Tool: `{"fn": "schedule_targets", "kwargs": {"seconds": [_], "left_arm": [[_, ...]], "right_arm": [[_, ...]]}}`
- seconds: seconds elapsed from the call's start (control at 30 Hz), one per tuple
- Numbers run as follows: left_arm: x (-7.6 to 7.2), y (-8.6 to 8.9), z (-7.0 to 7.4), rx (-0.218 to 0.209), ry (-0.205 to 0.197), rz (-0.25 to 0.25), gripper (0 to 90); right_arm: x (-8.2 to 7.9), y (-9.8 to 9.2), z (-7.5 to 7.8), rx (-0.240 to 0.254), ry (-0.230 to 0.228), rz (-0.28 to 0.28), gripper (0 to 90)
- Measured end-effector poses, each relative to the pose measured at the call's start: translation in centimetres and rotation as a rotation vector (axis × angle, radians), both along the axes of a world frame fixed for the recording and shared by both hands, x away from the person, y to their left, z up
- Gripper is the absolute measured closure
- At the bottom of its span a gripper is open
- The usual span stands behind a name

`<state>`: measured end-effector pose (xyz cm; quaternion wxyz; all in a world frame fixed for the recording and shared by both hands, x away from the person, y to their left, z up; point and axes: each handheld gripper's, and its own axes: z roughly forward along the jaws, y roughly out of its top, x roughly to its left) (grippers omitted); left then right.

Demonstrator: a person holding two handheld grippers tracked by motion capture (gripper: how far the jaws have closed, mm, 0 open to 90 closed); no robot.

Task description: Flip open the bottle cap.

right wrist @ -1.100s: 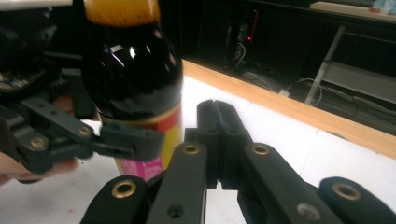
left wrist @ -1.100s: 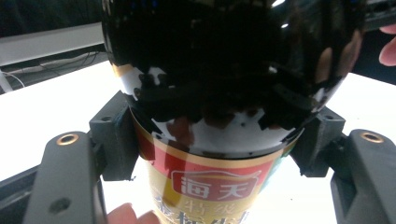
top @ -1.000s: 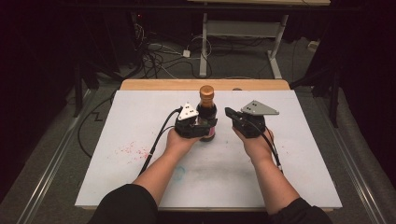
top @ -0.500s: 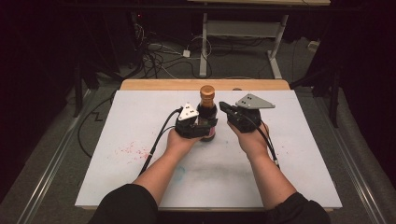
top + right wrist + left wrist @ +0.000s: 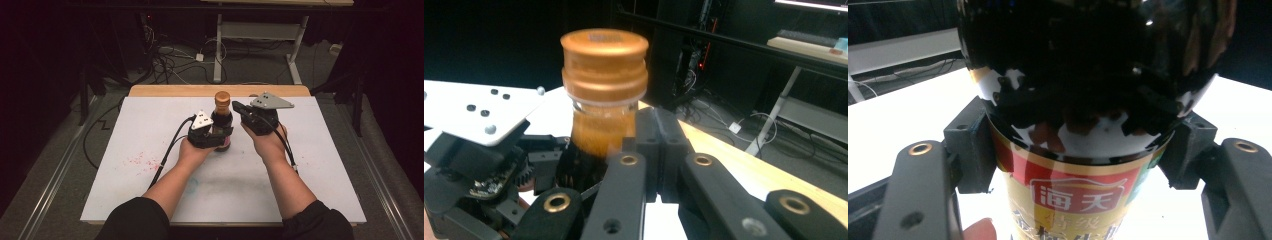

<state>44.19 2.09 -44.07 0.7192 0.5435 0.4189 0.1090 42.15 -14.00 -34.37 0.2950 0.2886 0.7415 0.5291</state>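
A dark glass bottle [image 5: 222,125] with an orange-brown cap [image 5: 222,97] stands upright at the middle of the white mat [image 5: 325,150]. My left gripper [image 5: 220,137] is shut on the bottle's lower body. In the left gripper view its pads [image 5: 970,150] press both sides of the bottle [image 5: 1078,100], just above a red and gold label [image 5: 1075,195]. My right gripper [image 5: 236,107] sits just right of the bottle's neck. Its jaws are shut with nothing between them [image 5: 659,132], and the cap [image 5: 604,60] rises just left of them.
The mat lies on a wooden table whose far edge [image 5: 165,91] shows. Faint red stains [image 5: 142,161] mark the mat at the left. Beyond the table are floor cables [image 5: 170,60] and a white desk frame [image 5: 260,30].
My right gripper has moved left and a little away from the person, closing in on the bottle's neck. The left gripper and bottle have stayed put.
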Motion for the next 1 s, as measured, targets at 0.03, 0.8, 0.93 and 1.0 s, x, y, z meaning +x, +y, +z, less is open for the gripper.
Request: {"fn": "schedule_targets", "kwargs": {"seconds": [0.03, 0.8, 0.93, 1.0], "left_arm": [[0.0, 0.0, 0.0, 0.0, 0.0, 0.0, 28.3], [-0.1, 0.9, -0.4, 0.157, -0.019, -0.06, 28.4], [-0.2, 0.8, -0.4, 0.141, -0.02, -0.05, 28.5], [-0.1, -0.2, -0.1, 0.003, -0.011, 0.011, 28.5]], "right_arm": [[0.0, 0.0, 0.0, 0.0, 0.0, 0.0, 90.0], [-0.3, 0.5, 1.5, -0.035, -0.024, 0.015, 90.0], [-0.3, 0.5, 1.5, -0.039, -0.027, 0.015, 90.0], [-0.4, 0.5, 1.6, -0.042, -0.028, 0.016, 90.0]]}}
